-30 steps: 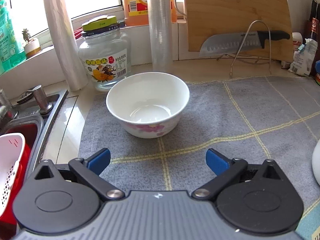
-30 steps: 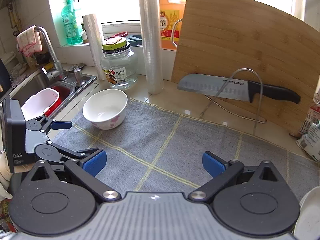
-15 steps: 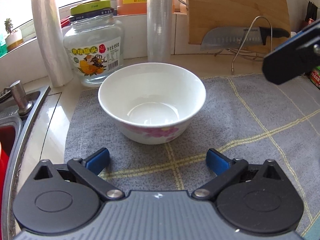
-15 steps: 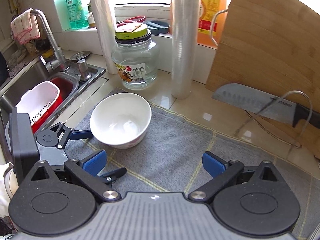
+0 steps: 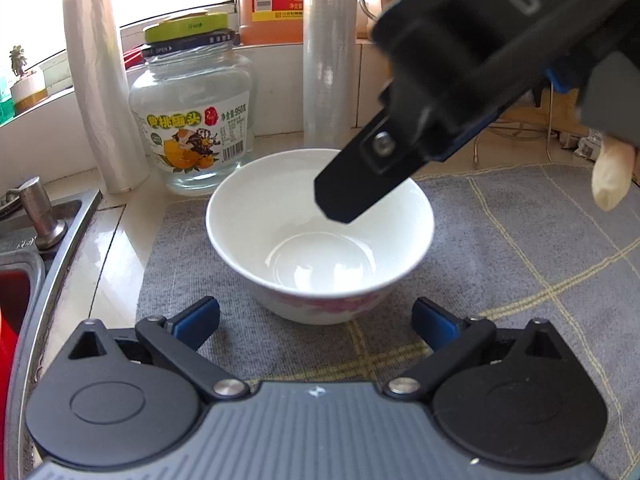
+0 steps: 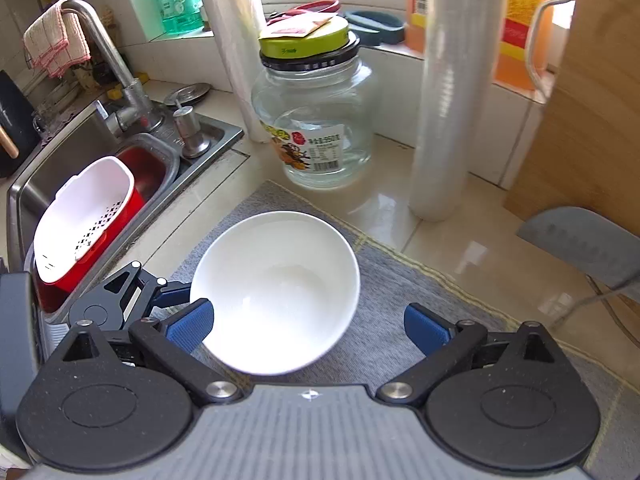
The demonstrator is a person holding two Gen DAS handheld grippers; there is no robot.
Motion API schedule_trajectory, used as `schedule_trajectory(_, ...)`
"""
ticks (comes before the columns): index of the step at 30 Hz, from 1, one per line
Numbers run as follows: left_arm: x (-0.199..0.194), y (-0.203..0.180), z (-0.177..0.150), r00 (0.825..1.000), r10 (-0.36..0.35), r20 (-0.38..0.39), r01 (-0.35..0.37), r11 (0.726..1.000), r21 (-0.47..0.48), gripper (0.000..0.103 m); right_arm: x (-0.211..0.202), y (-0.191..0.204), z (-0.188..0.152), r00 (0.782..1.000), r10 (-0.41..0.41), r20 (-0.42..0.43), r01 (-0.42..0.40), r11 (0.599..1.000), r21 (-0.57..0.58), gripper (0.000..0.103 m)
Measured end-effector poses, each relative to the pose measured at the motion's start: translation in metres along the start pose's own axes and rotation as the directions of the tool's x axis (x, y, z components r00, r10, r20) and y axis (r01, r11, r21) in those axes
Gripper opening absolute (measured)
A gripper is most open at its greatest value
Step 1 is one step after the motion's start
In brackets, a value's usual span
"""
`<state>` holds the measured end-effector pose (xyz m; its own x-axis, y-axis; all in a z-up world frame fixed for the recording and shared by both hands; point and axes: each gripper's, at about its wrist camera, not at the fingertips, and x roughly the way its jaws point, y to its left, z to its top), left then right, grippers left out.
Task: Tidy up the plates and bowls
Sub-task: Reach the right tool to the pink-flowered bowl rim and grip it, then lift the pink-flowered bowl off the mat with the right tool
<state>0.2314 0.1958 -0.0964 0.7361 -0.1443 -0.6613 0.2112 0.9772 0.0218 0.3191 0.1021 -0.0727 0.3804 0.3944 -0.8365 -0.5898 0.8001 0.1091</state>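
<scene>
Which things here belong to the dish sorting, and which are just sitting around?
Job:
white bowl on the grey mat
left gripper, open
right gripper, open, above the bowl

Lying about:
glass jar
cling film roll
knife
cutting board
red and white strainer basket

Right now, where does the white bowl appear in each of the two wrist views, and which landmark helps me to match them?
Left wrist view: the white bowl sits at the centre, on the grey mat.
Right wrist view: the bowl lies low, left of centre.
Shared landmark: the glass jar with the green lid, behind the bowl.
</scene>
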Motion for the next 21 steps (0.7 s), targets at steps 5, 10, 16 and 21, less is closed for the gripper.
schedule_trajectory(5, -0.004, 0.001, 0.006, 0.999, 0.002, 0.047, -0.003, 1.000, 0.013, 0.099, 0.015, 0.001, 0.006, 1.000, 0.020, -0.019, -0.021, 1.000, -0.011, 0.098)
schedule_trajectory(10, -0.004, -0.001, 0.009, 0.998, -0.012, 0.056, 0.010, 1.000, 0.025, 0.094, 0.024, -0.001, 0.012, 0.999, 0.030, -0.031, -0.031, 0.999, -0.017, 0.091)
schedule_trajectory(16, -0.006, -0.002, 0.008, 0.998, -0.019, 0.065, 0.017, 0.999, 0.029, 0.092, 0.028, -0.003, 0.016, 0.999, 0.046, -0.029, -0.047, 0.999, -0.011, 0.088)
schedule_trajectory(21, -0.007, -0.002, 0.009, 0.998, -0.020, 0.065, 0.018, 0.999, 0.036, 0.092, 0.030, -0.002, 0.019, 0.998, 0.060, -0.028, -0.060, 0.998, -0.008, 0.084)
